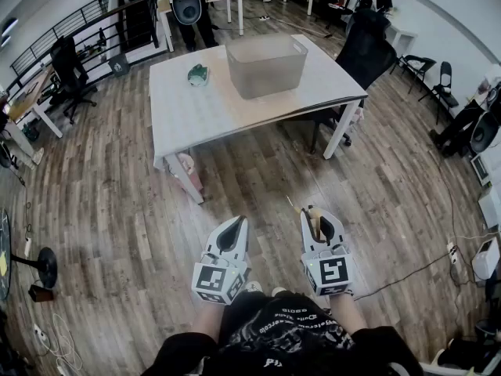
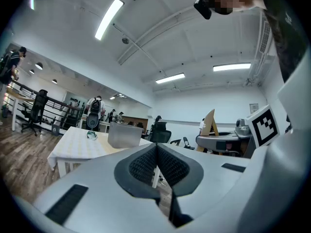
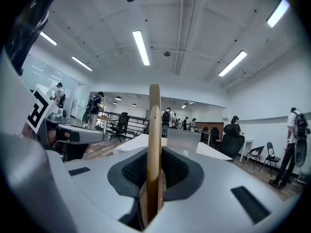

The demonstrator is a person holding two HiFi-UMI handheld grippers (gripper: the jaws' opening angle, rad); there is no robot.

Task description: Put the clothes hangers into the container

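My right gripper (image 1: 317, 224) is shut on a wooden clothes hanger (image 3: 154, 144), which stands edge-on between the black pads and sticks up past them. In the head view the hanger (image 1: 311, 220) shows as a tan piece with a thin wire end at the gripper's left. My left gripper (image 1: 231, 235) is shut with nothing in it; its pads (image 2: 156, 164) meet. Both grippers hang low over the wood floor, well short of the table. The translucent grey container (image 1: 266, 64) stands on the white table (image 1: 188, 116) far ahead.
A small green object (image 1: 197, 74) lies on the table left of the container. A black chair (image 1: 364, 49) stands at the table's right, another chair (image 1: 69, 70) at the left by a railing. Cables (image 1: 423, 269) trail over the floor at right. People stand in the background.
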